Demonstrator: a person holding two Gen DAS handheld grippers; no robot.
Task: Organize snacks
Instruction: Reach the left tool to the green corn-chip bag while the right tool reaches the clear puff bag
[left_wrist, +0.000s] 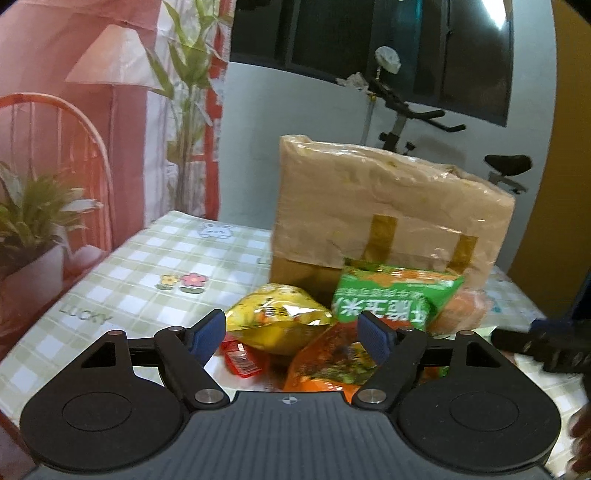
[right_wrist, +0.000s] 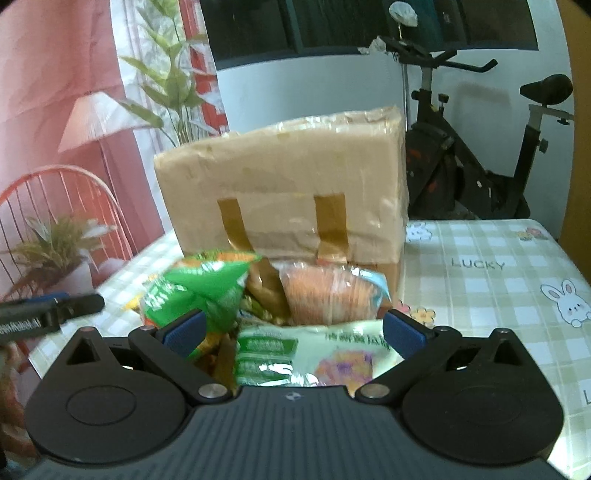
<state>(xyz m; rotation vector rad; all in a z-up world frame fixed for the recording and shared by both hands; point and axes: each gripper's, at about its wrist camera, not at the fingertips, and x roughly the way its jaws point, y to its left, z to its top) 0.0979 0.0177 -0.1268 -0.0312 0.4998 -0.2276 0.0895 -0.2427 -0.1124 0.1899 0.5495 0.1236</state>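
A pile of snack bags lies on the checked tablecloth in front of a taped cardboard box (left_wrist: 388, 206). In the left wrist view I see a yellow bag (left_wrist: 277, 317), a green bag (left_wrist: 391, 295), an orange bag (left_wrist: 328, 362) and a small red packet (left_wrist: 242, 360). My left gripper (left_wrist: 293, 328) is open just above them, empty. In the right wrist view the box (right_wrist: 288, 192) stands behind the green bag (right_wrist: 199, 291), a clear pack of orange biscuits (right_wrist: 325, 295) and a pale green bag (right_wrist: 310, 354). My right gripper (right_wrist: 293, 332) is open over the pale green bag.
The table (right_wrist: 491, 280) has a green checked cloth with rabbit and flower prints. A potted plant (left_wrist: 33, 229) and a red wire chair (left_wrist: 55, 147) stand at the left. An exercise bike (right_wrist: 480, 155) stands behind the table. The other gripper shows at the right edge (left_wrist: 546, 347).
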